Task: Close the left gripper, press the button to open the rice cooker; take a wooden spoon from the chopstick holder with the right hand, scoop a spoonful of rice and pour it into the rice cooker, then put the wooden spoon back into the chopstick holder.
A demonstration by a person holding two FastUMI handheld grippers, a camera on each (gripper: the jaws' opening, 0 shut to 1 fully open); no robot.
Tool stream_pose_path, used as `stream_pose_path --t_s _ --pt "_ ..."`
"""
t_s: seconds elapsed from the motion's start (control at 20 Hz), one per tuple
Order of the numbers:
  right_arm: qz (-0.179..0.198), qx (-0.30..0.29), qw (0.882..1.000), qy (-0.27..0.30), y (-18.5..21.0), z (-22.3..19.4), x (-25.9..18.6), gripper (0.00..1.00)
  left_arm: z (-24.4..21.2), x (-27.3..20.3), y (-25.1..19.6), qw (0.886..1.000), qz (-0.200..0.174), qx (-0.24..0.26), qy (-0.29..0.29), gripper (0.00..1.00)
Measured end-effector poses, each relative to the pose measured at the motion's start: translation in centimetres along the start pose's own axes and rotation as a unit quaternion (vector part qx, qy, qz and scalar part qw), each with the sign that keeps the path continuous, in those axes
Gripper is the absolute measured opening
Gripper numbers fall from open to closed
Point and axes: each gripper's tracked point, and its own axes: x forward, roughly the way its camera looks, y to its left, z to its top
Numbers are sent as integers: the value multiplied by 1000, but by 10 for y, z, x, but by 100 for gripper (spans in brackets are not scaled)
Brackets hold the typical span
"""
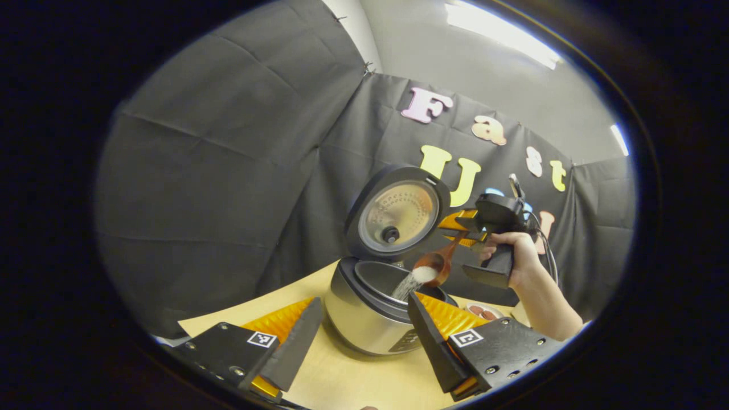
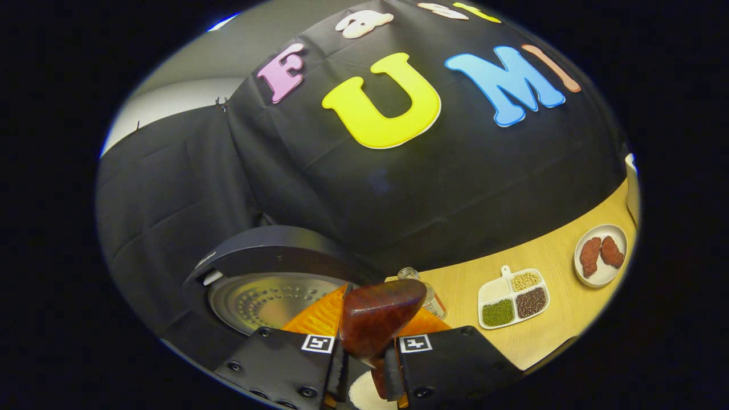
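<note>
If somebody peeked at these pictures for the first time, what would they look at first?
Probably the white rice pouring off the tipped wooden spoon into the open rice cooker, in the middle of the left gripper view. The right gripper pinches the spoon's handle. In the right gripper view, a divided dish of beans sits on the table.

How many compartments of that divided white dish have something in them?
3 of the divided dish: pale beans at the upper right, dark beans at the lower right, green beans at the lower left. The upper left one looks empty.

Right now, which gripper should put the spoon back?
Right gripper: it's shut on the spoon, tipping rice into the cooker. Left gripper is open and holds nothing.
</note>
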Motion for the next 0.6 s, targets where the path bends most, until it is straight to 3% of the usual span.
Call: stream_pose_path --t_s 0.15,0.35,0.6 --pt "3 -69 998 -10 13 4 0 27 -2 -2 -6 1000 -9 -12 1 93" --pt "38 -141 989 5 43 -8 -1 27 1 -4 -9 1000 -14 -7 -2 94" --pt "37 -251 967 -29 55 -6 -8 27 5 -9 -6 1000 -12 -8 -9 92"
